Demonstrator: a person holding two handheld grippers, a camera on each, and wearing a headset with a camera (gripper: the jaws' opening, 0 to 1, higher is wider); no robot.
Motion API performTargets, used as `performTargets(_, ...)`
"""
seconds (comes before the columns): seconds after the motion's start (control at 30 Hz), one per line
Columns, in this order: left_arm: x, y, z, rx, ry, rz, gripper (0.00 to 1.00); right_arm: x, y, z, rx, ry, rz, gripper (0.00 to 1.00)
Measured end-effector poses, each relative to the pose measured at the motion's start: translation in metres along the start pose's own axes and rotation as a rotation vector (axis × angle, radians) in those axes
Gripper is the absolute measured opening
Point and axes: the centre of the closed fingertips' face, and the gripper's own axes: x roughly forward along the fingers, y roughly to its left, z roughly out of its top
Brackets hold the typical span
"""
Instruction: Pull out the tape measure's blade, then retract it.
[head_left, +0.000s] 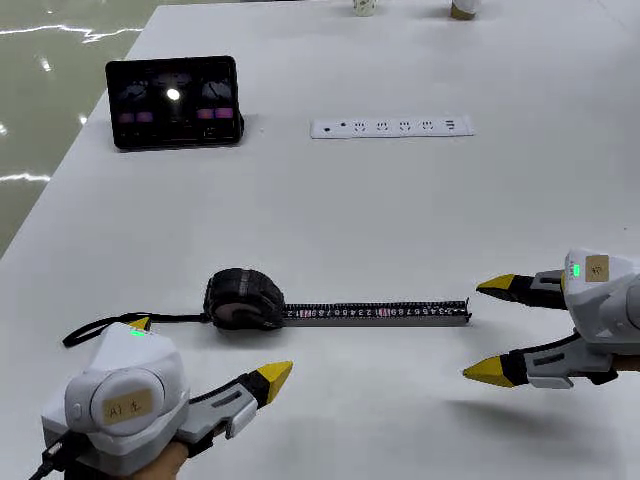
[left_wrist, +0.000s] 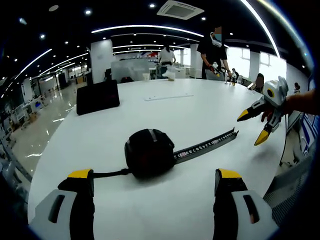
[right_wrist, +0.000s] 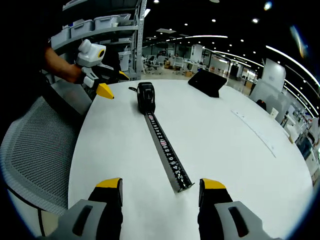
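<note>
A black tape measure (head_left: 243, 298) lies on the white table (head_left: 400, 220), its dark blade (head_left: 380, 312) drawn out to the right and lying flat. A black wrist strap (head_left: 100, 328) trails off to its left. My left gripper (head_left: 206, 349) stands open just short of the case (left_wrist: 149, 152), with its yellow tips either side of it and apart from it. My right gripper (head_left: 491, 328) is open a little beyond the blade's hooked end (right_wrist: 182, 187), holding nothing. From the right gripper view the blade (right_wrist: 165, 147) runs away to the case (right_wrist: 145, 95).
A dark tablet (head_left: 173, 101) stands propped at the back left, and a white power strip (head_left: 392, 127) lies at the back centre. The table's left edge drops to a glossy floor. A mesh chair (right_wrist: 35, 155) sits by the near edge. People stand beyond the table (left_wrist: 216, 50).
</note>
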Motion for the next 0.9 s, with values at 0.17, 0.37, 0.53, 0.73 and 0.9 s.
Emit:
performTargets(0.17, 0.003, 0.000, 0.001, -0.004, 0.000, 0.009, 0.98, 0.004, -0.005, -0.004, -0.035, 0.020, 0.013, 0.52)
performTargets(0.37, 0.008, 0.002, 0.002, -0.021, 0.003, 0.022, 0.96, 0.008, -0.011, -0.008, -0.064, 0.042, 0.029, 0.46)
performTargets(0.53, 0.011, 0.001, 0.003, -0.033, 0.001, 0.025, 0.96, 0.011, -0.017, -0.012, -0.068, 0.054, 0.040, 0.42)
performTargets(0.73, 0.014, 0.002, 0.003, -0.056, 0.002, 0.036, 0.96, 0.017, -0.020, -0.017, -0.087, 0.075, 0.070, 0.35)
performTargets(0.9, 0.017, 0.001, 0.001, -0.078, 0.009, 0.038, 0.96, 0.022, -0.023, -0.018, -0.095, 0.084, 0.081, 0.31)
